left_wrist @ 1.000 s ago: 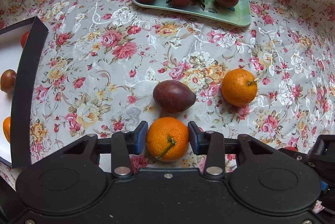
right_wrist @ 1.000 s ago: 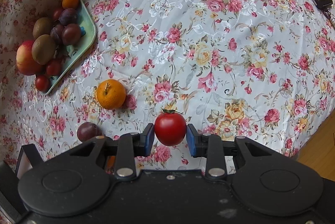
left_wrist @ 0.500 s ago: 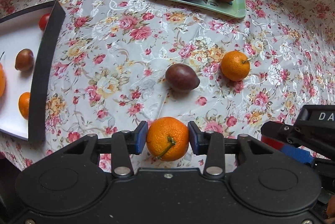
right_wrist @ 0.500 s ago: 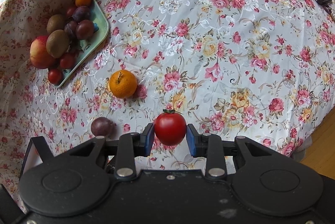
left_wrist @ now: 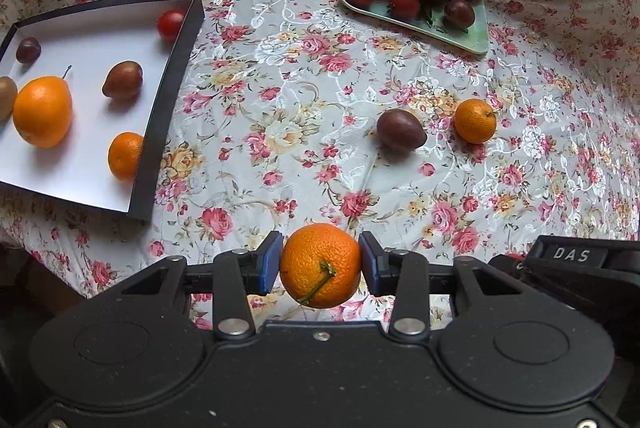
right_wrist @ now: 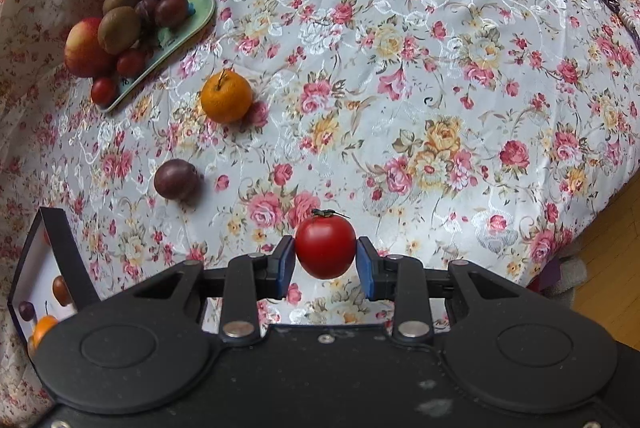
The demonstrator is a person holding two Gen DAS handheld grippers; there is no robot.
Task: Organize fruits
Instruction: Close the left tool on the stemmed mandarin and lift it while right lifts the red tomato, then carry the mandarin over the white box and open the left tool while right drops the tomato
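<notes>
Floral tablecloth [right_wrist: 400,68] over table, wooden floor [right_wrist: 608,260] beyond

Black-walled white box [left_wrist: 176,76]: left part cut off by frame edge. Brown kiwi [left_wrist: 6,98] inside: half cropped.

pink and red roses on a white cloth [left_wrist: 304,76]

orange mandarin [left_wrist: 320,265], red tomato [right_wrist: 325,247], blue pads [left_wrist: 269,261], black-edged white box [left_wrist: 160,108], pale green tray [left_wrist: 472,35].
</notes>
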